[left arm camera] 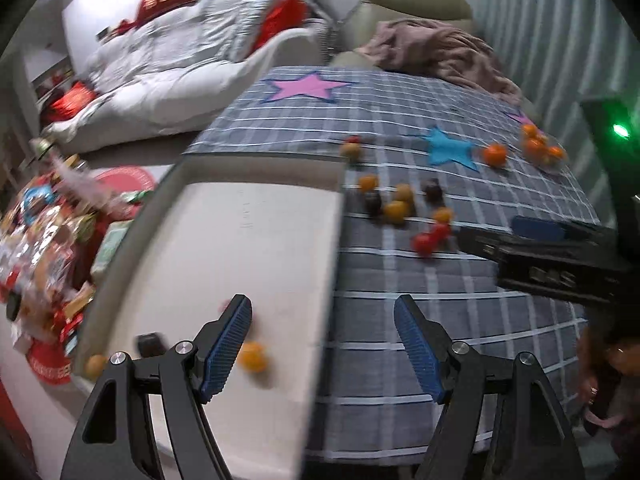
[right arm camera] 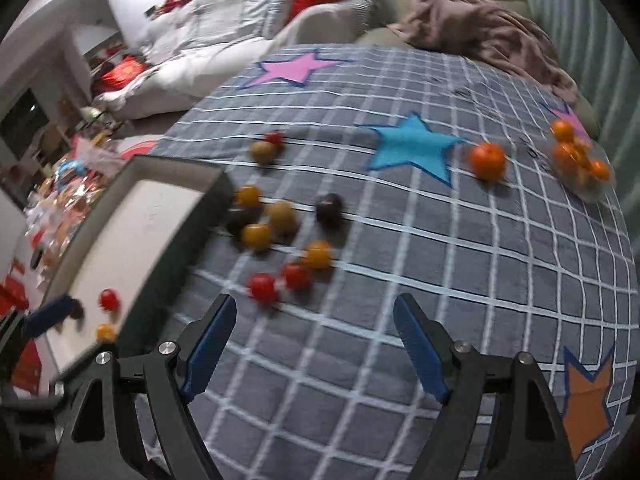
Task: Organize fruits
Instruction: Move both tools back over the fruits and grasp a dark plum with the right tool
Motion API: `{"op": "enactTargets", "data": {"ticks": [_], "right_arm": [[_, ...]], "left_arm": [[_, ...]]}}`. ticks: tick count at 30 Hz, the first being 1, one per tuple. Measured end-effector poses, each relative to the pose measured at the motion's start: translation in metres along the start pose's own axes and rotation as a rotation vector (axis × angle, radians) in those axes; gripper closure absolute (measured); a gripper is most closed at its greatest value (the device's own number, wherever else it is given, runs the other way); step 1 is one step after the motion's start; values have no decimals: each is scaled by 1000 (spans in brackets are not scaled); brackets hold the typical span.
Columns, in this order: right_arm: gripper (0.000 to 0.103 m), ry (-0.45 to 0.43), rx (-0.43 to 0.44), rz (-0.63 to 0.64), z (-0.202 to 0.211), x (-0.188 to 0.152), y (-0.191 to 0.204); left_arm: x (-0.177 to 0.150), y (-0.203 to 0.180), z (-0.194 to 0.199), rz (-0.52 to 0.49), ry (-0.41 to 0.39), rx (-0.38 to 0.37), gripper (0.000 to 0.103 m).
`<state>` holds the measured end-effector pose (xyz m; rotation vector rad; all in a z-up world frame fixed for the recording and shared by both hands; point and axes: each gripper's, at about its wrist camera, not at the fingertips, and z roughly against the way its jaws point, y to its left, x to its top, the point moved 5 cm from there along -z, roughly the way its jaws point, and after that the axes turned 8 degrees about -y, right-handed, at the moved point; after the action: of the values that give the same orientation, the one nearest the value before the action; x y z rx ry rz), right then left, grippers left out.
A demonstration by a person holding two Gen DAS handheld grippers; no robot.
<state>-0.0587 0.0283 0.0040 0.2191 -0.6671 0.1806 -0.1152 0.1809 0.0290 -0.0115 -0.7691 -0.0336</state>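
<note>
Both sets of jaws wide, nothing held: left gripper [left arm camera: 322,340], right gripper [right arm camera: 314,336]. Loose fruits [right arm camera: 288,240] clustered on checked cloth [right arm camera: 400,280] beside white tray [right arm camera: 132,232]. Best: centre red tomato [right arm camera: 263,287], descend straight, squeeze gently.

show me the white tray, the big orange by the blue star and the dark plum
white tray [right arm camera: 132,236], right wrist view, on its bare white floor
big orange [right arm camera: 487,161], right wrist view, on the middle of its peel
dark plum [right arm camera: 329,206], right wrist view, on the middle of its skin
</note>
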Motion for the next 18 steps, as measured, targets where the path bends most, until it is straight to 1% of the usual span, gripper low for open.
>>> {"op": "enactTargets", "data": {"ticks": [2, 6, 11, 18], "right_arm": [[19, 4, -7, -10, -3, 0, -8], [19, 8, -8, -3, -12, 4, -19], [19, 11, 7, 27, -26, 13, -22], [19, 15, 32, 91, -43, 25, -18]], "left_arm": [[1, -16, -4, -17, 8, -17, 28], [3, -41, -22, -36, 28, -7, 28], [3, -52, -47, -14, 58, 15, 28], [6, -58, -71, -10, 70, 40, 28]]}}
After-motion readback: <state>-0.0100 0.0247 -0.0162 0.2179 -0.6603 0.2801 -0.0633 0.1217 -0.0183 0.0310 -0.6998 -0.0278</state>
